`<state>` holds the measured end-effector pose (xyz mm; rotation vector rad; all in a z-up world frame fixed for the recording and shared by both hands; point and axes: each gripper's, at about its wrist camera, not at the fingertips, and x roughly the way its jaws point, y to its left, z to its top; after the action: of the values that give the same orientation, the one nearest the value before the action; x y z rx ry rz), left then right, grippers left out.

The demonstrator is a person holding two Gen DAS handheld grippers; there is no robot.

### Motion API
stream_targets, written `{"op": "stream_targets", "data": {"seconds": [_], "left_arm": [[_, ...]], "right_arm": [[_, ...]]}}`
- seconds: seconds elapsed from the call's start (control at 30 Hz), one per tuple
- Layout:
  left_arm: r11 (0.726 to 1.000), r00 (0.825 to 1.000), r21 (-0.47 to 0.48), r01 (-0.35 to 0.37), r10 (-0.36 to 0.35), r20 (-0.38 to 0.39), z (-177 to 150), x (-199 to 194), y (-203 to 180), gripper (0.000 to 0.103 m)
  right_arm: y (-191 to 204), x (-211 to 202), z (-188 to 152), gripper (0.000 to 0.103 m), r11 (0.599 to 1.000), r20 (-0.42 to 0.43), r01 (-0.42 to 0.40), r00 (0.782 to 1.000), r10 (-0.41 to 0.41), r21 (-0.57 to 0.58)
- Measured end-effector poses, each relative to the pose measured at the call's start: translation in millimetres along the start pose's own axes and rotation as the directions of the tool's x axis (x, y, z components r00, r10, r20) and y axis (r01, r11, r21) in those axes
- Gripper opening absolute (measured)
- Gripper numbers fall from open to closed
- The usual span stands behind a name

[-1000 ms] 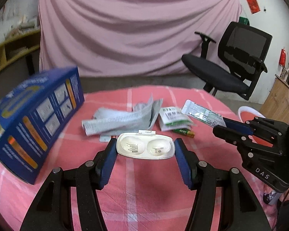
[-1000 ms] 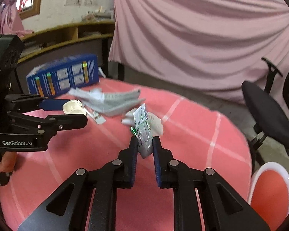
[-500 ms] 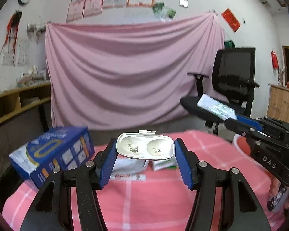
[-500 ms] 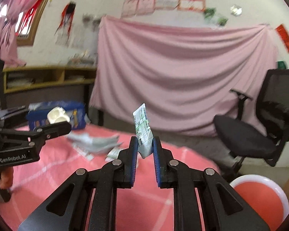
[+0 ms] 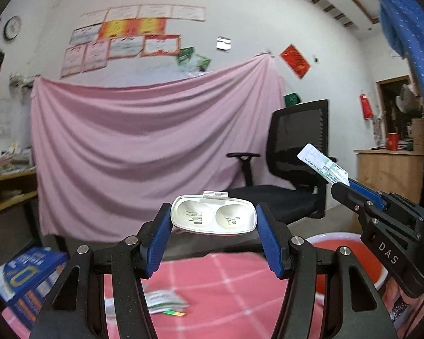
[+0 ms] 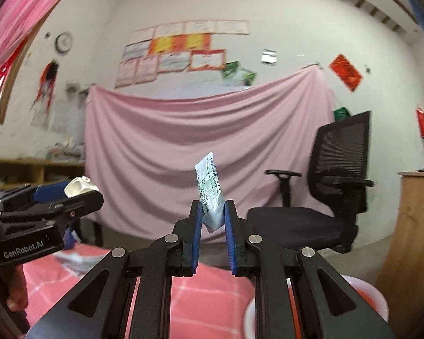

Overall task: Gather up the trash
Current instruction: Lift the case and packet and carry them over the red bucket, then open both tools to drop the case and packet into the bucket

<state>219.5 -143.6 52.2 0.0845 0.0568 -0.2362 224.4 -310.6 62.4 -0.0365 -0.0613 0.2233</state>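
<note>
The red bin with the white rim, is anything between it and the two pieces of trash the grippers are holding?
Nothing visible. The white plastic tray and the printed wrapper are held in the air, and the red bin sits lower right beside the table, its opening uncovered.

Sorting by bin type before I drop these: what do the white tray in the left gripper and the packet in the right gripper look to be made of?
White tray: looks like thin moulded plastic, semi-glossy, with two formed cups, a rounded rim and a small tab. Packet: seems a printed plastic or foil-laminate sachet, slightly shiny, creased, with a flat sealed top edge; which of the two is unclear.
</note>
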Motion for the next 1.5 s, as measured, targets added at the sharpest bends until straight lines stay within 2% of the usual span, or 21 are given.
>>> {"op": "stream_targets", "data": {"seconds": [0.23, 0.47, 0.63, 0.73, 1.0, 1.2, 1.37, 1.5], "left_arm": [[0.995, 0.996, 0.037, 0.092, -0.091, -0.004, 11.6, 29.7, -52.0, 0.054], [0.982, 0.981, 0.027, 0.185, -0.182, -0.067, 13.9, 66.8, -89.0, 0.054], [0.966, 0.951, 0.018, 0.258, -0.251, -0.184, 6.4, 99.7, -108.0, 0.054], [0.957, 0.929, -0.017, 0.291, -0.286, -0.233, 0.5, 114.6, -113.5, 0.054], [0.94, 0.883, -0.109, 0.323, -0.341, -0.324, -4.9, 142.8, -121.6, 0.054], [0.934, 0.847, -0.13, 0.334, -0.358, -0.393, -10.6, 150.7, -123.8, 0.054], [0.931, 0.834, -0.135, 0.34, -0.364, -0.414, -14.3, 153.2, -126.1, 0.057], [0.933, 0.834, -0.154, 0.326, -0.361, -0.417, -15.9, 152.8, -121.4, 0.058]], "right_arm": [[-48.3, -7.8, -0.8, 0.014, 0.988, -0.012, 0.122, 0.993, -0.121, 0.092], [-82.0, -8.3, -6.9, 0.014, 0.967, -0.074, 0.2, 0.979, -0.191, 0.157], [-99.7, 0.4, -17.0, 0.014, 0.954, -0.164, 0.242, 0.963, -0.214, 0.178], [-110.8, 3.9, -24.0, 0.014, 0.944, -0.207, 0.262, 0.953, -0.221, 0.199], [-129.9, 6.7, -33.7, 0.014, 0.921, -0.29, 0.313, 0.926, -0.243, 0.23], [-136.1, 12.2, -38.9, 0.017, 0.907, -0.345, 0.341, 0.905, -0.247, 0.246], [-141.5, 15.8, -44.0, 0.018, 0.895, -0.385, 0.361, 0.89, -0.246, 0.261], [-143.2, 15.6, -44.8, 0.018, 0.892, -0.391, 0.365, 0.887, -0.246, 0.266]]}}
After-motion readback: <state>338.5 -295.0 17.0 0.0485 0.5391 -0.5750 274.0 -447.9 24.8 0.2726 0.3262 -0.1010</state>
